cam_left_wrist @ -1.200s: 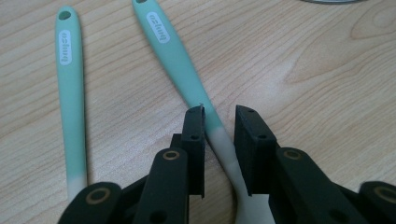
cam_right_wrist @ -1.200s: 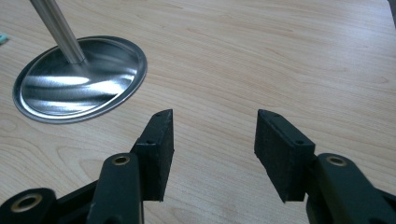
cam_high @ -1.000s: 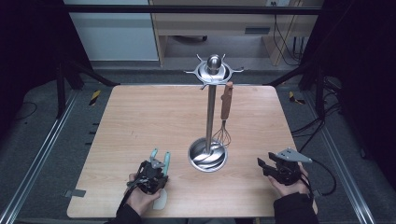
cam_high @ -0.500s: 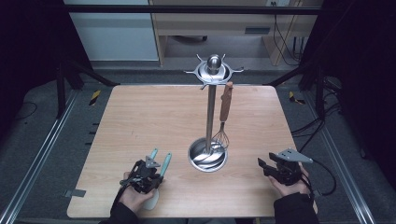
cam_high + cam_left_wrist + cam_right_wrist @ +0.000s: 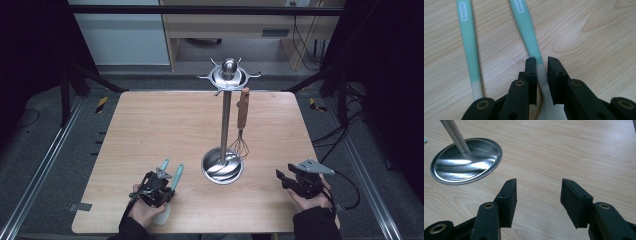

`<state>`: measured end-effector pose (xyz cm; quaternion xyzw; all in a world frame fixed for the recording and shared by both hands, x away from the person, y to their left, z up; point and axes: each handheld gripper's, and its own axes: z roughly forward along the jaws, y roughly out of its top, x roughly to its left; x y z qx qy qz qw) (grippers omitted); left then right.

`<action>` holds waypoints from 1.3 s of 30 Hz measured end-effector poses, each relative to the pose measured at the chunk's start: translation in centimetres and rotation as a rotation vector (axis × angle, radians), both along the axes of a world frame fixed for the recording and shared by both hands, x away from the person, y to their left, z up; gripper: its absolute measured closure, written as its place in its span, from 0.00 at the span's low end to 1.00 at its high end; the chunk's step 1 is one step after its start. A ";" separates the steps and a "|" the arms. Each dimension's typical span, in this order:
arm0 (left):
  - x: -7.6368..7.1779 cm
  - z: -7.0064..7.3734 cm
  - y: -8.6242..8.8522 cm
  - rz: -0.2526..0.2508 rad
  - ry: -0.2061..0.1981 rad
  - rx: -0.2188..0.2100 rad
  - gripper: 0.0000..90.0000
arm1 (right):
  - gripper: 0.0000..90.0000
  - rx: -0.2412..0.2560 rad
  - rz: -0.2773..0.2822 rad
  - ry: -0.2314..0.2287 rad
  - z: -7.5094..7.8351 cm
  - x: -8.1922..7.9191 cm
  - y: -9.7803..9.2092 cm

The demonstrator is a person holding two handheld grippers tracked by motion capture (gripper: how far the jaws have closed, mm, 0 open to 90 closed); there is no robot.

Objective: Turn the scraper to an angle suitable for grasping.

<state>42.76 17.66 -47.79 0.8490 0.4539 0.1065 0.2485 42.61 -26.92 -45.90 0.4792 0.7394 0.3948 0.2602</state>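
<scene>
At the near edge of the table [image 5: 125, 125], your left gripper [image 5: 541, 65] has its jaws nearly closed around 1 of 2 green handles [image 5: 530, 35]. Your right gripper [image 5: 537, 195] is wide open and empty. Farther off stands the metal rack [image 5: 223, 145] with a whisk [image 5: 241, 125].

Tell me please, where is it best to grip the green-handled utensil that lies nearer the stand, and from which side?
Probably on its slim neck, where the green handle fades to white. It lies flat on the table, so coming from above with one jaw on each long side seems best. The left gripper already straddles that spot; whether it pinches is unclear. The second green handle lies apart, leaving room.
</scene>
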 end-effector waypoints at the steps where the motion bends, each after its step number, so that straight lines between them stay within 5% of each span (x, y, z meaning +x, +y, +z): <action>1: 0.0 0.0 0.1 -0.007 -0.004 0.000 0.87 | 0.53 0.001 0.000 -0.001 0.0 0.0 0.0; 4: 0.1 0.1 0.4 -0.039 -0.028 0.033 0.89 | 0.53 0.003 -0.001 -0.001 0.0 0.0 0.0; 11: 0.1 0.0 0.9 -0.080 -0.044 0.029 0.89 | 0.53 0.002 0.001 0.000 0.0 0.0 -0.1; 16: -0.2 0.1 1.3 -0.074 -0.035 0.001 0.85 | 0.53 0.004 0.000 0.000 0.0 0.0 -0.1; 39: -0.1 0.0 1.0 -0.058 -0.007 0.033 0.90 | 0.53 0.010 -0.002 0.013 0.0 -0.1 0.0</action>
